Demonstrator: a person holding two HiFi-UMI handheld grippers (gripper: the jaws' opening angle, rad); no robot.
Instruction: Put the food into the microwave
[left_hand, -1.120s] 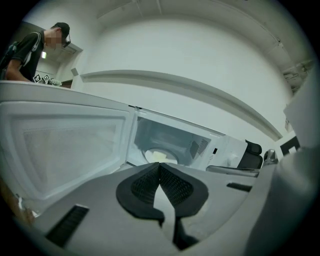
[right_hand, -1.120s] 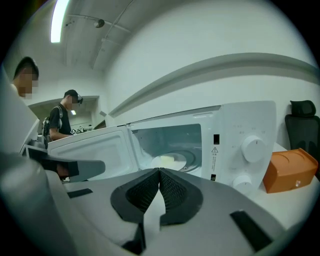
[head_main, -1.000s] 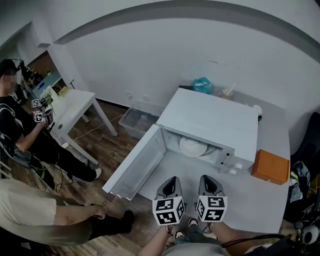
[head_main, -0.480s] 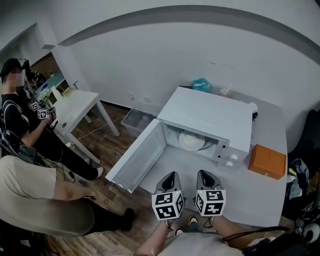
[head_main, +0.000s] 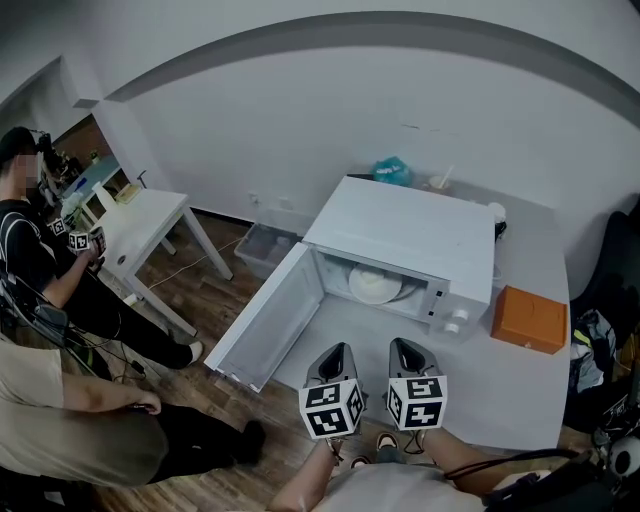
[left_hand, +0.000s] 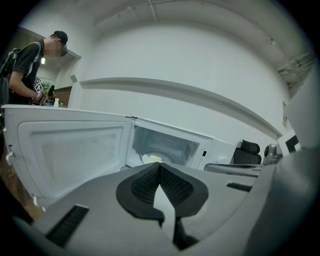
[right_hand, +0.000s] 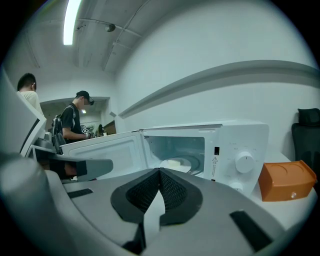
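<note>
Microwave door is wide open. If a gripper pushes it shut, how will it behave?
The door probably swings easily: it looks thin and is hinged at the cavity's left side. A hard shove might nudge the microwave, which just sits on the table. Its smooth white face could be slippery to push.

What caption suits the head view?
Left gripper and right gripper, both shut, face an open microwave holding a plate, beside an orange box.
</note>
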